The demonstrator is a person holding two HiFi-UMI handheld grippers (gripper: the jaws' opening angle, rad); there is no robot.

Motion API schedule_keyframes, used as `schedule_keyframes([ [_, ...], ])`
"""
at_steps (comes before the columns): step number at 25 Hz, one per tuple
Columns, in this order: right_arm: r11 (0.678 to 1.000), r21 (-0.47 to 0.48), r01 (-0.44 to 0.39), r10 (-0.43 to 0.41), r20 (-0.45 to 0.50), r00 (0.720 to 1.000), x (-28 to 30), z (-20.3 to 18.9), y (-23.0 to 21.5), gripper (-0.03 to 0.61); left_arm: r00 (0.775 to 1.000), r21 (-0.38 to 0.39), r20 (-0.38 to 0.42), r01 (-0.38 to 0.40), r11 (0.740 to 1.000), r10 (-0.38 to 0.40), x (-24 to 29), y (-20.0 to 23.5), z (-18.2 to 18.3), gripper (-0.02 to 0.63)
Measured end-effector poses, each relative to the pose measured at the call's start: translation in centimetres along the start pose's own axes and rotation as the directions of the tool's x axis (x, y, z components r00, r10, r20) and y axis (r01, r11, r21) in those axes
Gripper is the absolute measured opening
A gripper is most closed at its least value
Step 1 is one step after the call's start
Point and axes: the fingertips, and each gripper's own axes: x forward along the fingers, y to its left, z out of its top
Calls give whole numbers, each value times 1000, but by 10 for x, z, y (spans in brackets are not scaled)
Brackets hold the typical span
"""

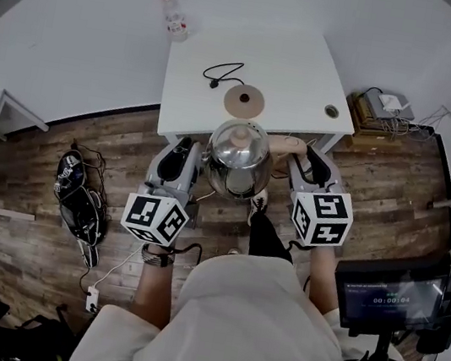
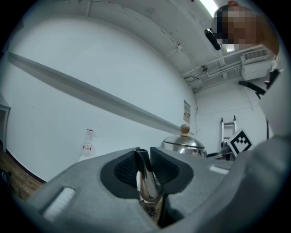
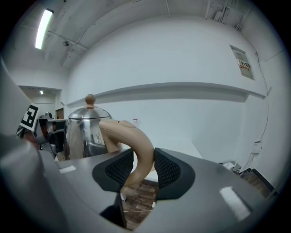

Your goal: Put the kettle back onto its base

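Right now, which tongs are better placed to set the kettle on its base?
Right, probably. The right tongs grip the handle, which is made for carrying; the left tongs only pinch the thin spout. The base lies straight ahead on the table, favouring neither side.

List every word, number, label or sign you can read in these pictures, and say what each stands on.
"00:00:04", as best it reads, on the screen; the line above it is too small to read.
Wall poster: print too small to read.
Bottle label: too blurred to read.
Marker cubes: black-and-white squares only, no letters.
Kettle: no print visible.
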Motion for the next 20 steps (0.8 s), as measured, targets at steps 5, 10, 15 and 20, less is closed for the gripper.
schedule_keyframes([
  [5,1000,-10,-14,14,23,1000,1,0,1,147,1000,5,18,-11,1000,11,-5,-1,-2,75],
  [10,999,-1,-32,32,9,999,53,18,-22,147,1000,5,2,-25,1000,25,48,24,4,75],
  [15,999,5,-44,44,-18,999,88,25,-37,147,999,-1,-21,-42,999,42,82,41,3,75],
  [20,999,10,-51,51,-43,998,116,23,-52,147,999,-11,-31,-45,999,44,109,54,-7,75],
])
